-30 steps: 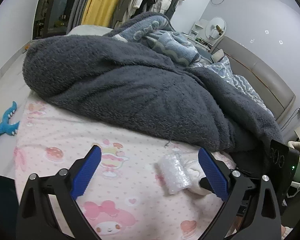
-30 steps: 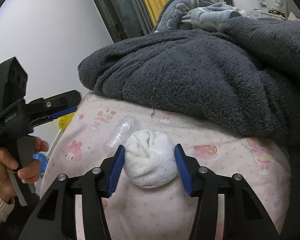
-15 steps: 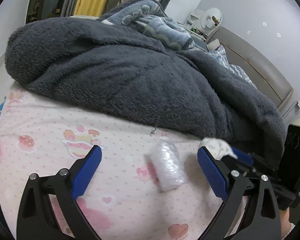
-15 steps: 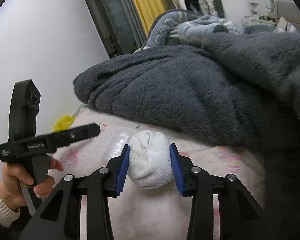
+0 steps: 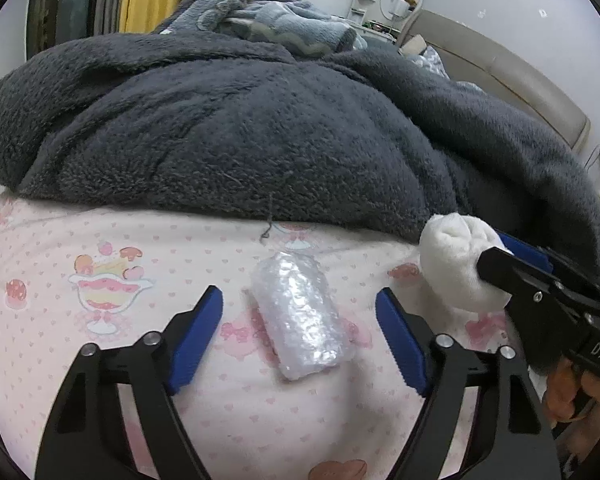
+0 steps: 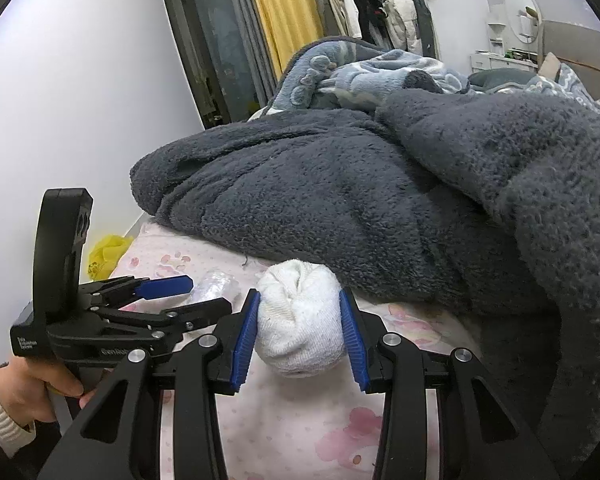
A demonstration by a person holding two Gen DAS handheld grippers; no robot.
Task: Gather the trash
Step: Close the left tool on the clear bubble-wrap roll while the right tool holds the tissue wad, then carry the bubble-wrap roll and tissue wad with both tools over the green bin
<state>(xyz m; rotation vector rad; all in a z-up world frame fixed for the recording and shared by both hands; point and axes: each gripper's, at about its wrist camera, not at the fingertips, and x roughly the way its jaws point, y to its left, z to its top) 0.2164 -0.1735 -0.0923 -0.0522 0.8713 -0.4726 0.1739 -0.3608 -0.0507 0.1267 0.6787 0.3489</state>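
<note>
Currently, step in hand: second pickup of the trash collection, judged from one item gripped and one not.
Left gripper (image 5: 298, 334): blue pads spread wide, straddling the bubble-wrap wad (image 5: 300, 316) without touching it.
Bubble-wrap wad: lying flat on the pink printed bedsheet (image 5: 100, 360), between the left pads, just below the hem of the dark grey fleece blanket (image 5: 260, 140).
Right gripper (image 6: 300, 338): pinching the rolled white sock (image 6: 300, 316) between both blue pads, clear of the sheet by the look of it.
Next move, as judgement: left pads to close on the soft, crinkly wad; low and centred approach needed, sheet likely to bunch if pinched too.
Risk, as judgement: slick plastic possibly sliding out from between the pads.
Left wrist view only: full outline of the wad and the gaps on either side of it.
Right wrist view only: both pads pressed into the sock, the left hand (image 6: 40, 384) on its handle, a yellow bag (image 6: 108, 256) on the floor beside the bed.
Bin or collection bag: not identifiable for certain in either view.
</note>
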